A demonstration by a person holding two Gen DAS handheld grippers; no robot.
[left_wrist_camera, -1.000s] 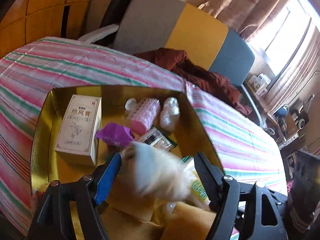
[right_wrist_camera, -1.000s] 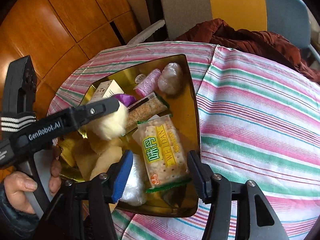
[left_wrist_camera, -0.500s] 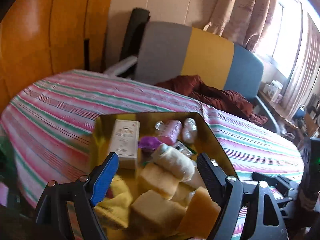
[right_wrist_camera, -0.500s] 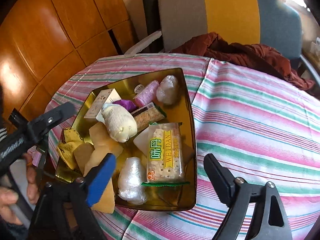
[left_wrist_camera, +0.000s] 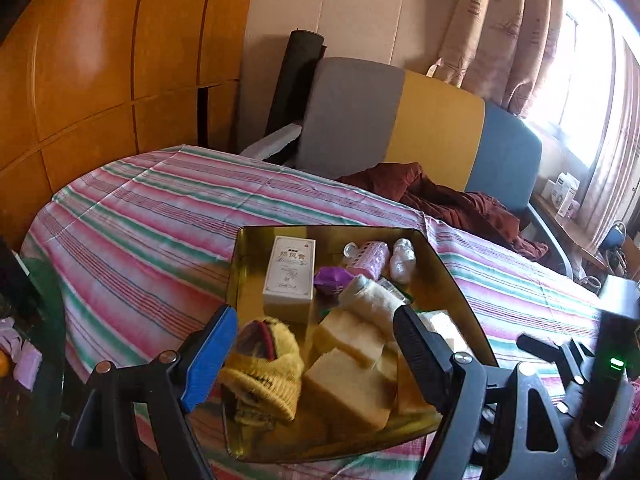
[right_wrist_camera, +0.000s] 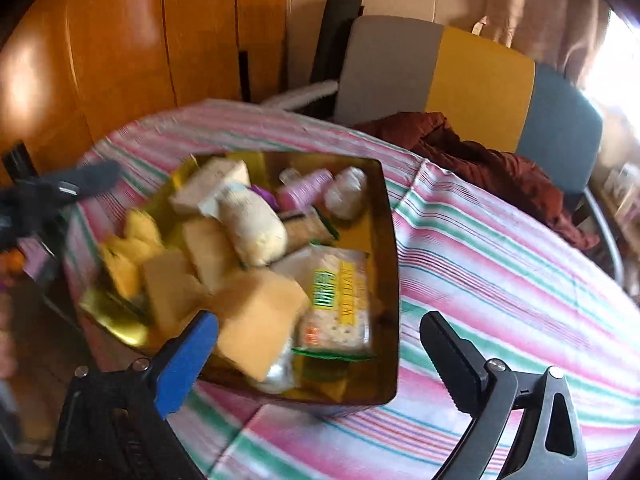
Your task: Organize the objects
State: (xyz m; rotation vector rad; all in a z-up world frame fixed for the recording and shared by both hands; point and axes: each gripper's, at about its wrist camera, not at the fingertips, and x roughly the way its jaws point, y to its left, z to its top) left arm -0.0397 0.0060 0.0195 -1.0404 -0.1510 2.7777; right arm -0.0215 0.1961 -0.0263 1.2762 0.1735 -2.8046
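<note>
A gold tray (right_wrist_camera: 390, 280) of sponges (left_wrist_camera: 348, 390), a cracker packet (right_wrist_camera: 336, 304) and a white box (left_wrist_camera: 290, 276) is seen on the striped surface (right_wrist_camera: 500, 272). Both hand-held grippers, left (left_wrist_camera: 314, 356) and right (right_wrist_camera: 320, 352), are held wide apart and empty; the right one's jaws have just been opening.

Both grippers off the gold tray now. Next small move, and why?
Probably lift both clear and stop. The left gripper and right gripper stand open with nothing held; the right's jaws have just been opening. Every loose item, like the cracker pack and white roll, already lies in the gold tray.
</note>
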